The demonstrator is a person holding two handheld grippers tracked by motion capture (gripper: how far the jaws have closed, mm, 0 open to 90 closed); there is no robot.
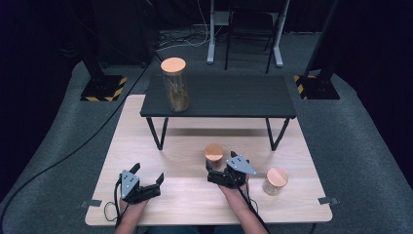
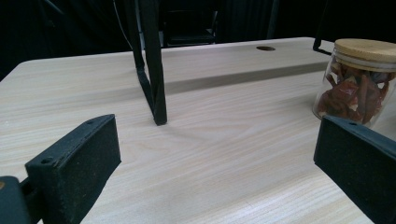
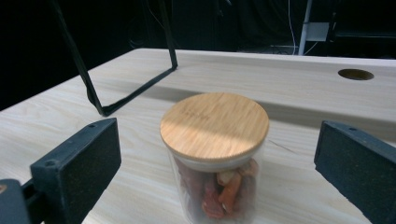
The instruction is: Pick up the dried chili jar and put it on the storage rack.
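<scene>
A small glass jar (image 1: pixel 214 152) with a bamboo lid and reddish dried pieces inside stands upright on the wooden table (image 1: pixel 185 200). My right gripper (image 1: pixel 220 162) is open just in front of it; in the right gripper view the jar (image 3: pixel 215 126) stands between the spread jaws (image 3: pixel 218 142) without touching either. My left gripper (image 1: pixel 148 174) is open near the front left with nothing between its fingers. In the left gripper view (image 2: pixel 215 154) the same jar (image 2: pixel 359 79) stands ahead at the right.
A black low shelf (image 1: pixel 219 97) stands across the table's far half with a tall lidded jar (image 1: pixel 174 85) on its left end. Its leg (image 2: pixel 152 70) is ahead of my left gripper. Another small lidded jar (image 1: pixel 275 181) stands at the front right.
</scene>
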